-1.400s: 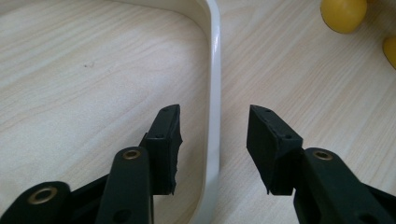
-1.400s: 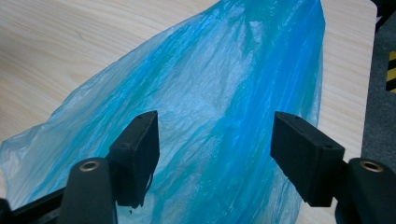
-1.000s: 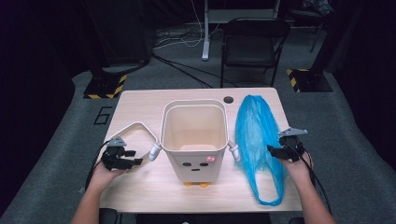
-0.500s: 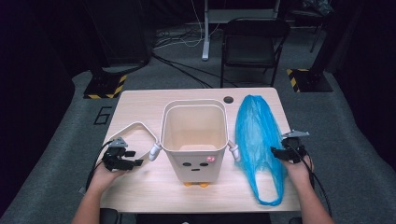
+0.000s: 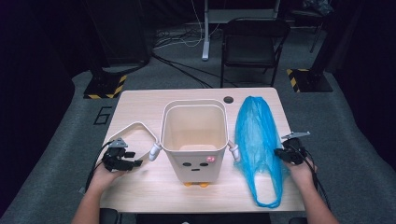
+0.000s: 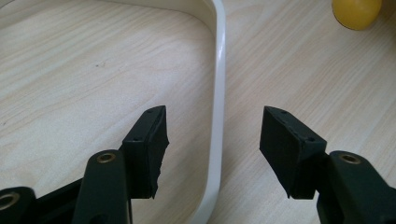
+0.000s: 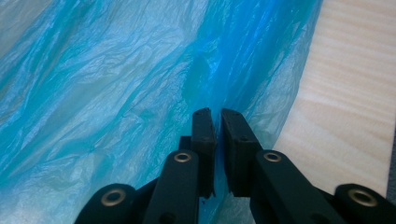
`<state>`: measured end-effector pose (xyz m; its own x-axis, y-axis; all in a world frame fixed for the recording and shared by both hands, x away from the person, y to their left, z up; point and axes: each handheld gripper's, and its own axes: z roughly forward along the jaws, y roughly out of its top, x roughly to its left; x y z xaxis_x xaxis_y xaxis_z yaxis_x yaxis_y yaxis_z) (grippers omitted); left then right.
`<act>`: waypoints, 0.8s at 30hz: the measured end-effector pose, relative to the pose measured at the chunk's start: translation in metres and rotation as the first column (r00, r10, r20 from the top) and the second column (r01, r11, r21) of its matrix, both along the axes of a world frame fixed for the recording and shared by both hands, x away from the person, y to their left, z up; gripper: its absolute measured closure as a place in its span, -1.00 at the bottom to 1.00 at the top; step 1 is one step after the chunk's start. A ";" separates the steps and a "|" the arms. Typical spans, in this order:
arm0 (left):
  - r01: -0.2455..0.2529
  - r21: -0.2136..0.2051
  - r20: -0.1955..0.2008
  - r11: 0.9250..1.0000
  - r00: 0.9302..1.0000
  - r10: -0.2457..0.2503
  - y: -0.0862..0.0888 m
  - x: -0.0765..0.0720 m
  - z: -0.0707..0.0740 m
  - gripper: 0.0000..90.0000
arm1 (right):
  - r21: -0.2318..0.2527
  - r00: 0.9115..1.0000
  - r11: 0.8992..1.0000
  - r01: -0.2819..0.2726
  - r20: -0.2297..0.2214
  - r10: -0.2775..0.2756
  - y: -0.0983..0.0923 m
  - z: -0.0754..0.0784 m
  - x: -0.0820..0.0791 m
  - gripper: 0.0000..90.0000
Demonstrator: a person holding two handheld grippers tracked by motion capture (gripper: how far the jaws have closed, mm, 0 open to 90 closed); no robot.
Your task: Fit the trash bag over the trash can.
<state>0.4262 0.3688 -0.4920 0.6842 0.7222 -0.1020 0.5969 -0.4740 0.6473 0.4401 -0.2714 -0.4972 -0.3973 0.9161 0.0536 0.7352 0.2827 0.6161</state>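
While its jaws pinch blue bag, right tool has just closed.

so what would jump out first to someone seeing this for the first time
Probably the cream bin with a little face, standing mid-table. Next, the bright blue plastic bag lying flat to its right, where the right tool has just closed its jaws on a fold of the plastic. On the left, the left tool sits open, astride a white loop handle lying on the wooden table.
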 end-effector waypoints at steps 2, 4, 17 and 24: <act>-0.003 -0.001 0.000 1.000 1.000 0.003 0.000 0.000 0.000 -0.09 | 0.008 1.000 1.000 -0.006 -0.003 0.006 -0.001 0.000 -0.005 0.91; -0.003 0.002 -0.005 1.000 1.000 0.003 0.000 0.000 -0.001 -0.08 | 0.013 1.000 1.000 -0.013 -0.004 0.013 -0.003 0.002 -0.013 0.91; -0.001 0.013 -0.007 1.000 1.000 0.001 -0.003 0.000 -0.001 -0.08 | 0.050 0.999 0.998 0.028 0.038 -0.030 -0.013 0.010 -0.031 -0.11; 0.000 0.012 -0.011 1.000 1.000 0.000 -0.002 0.000 -0.002 -0.07 | 0.038 0.996 0.998 0.049 0.078 -0.052 -0.001 0.017 -0.014 -0.50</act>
